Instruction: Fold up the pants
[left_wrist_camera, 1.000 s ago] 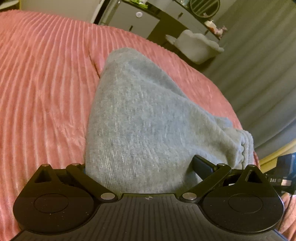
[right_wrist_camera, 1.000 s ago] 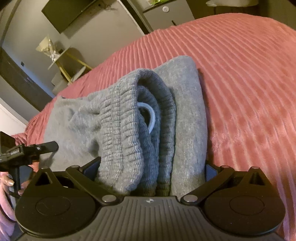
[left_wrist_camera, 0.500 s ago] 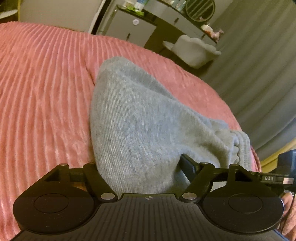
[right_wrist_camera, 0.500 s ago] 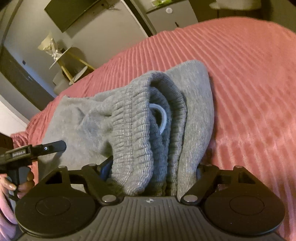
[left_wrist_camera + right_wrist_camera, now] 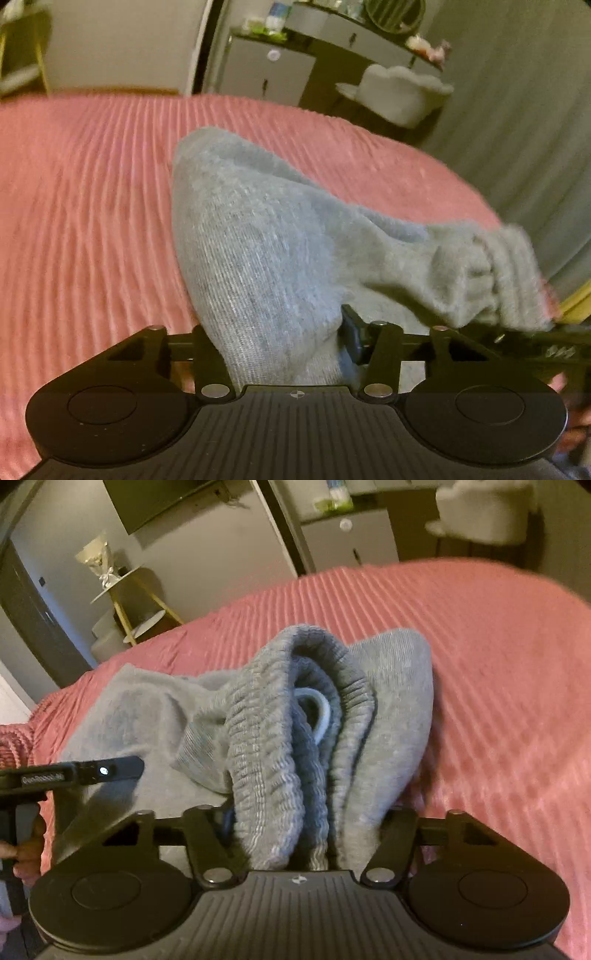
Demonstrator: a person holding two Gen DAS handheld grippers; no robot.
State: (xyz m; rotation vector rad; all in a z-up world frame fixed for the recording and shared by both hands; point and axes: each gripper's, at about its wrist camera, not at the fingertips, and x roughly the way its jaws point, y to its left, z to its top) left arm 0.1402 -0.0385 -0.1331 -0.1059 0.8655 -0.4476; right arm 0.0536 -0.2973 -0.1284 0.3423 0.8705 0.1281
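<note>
Pants, one grey knitted pair, are bunched between the two tools and drape down onto the pink ribbed bedspread of the bed. Nearest the left wrist camera, the left tool has a thick fold of the grey cloth between its two fingers; its jaws have just been closing, and the cloth fills the gap from finger to finger, so it grips the pants. From there the fabric runs away to a rounded end lying on the bedspread, and to the right it stretches toward the ribbed waistband, where the other tool's dark bar crosses the edge of the view.

Nearest the right wrist camera, the right tool has the gathered waistband and several layers of cloth between its two fingers; its jaws too have just been closing, and the bundle is pinched on both sides, so it grips the pants. One white drawstring loop shows inside the waistband's folds. To the left, the left tool appears as a dark bar with a small light, held by a hand at the frame's edge.

Beyond the bed stand one grey cabinet, one white fluffy chair, one round mirror and grey curtains. The right view adds one yellow-legged side table and one dark wall screen.
</note>
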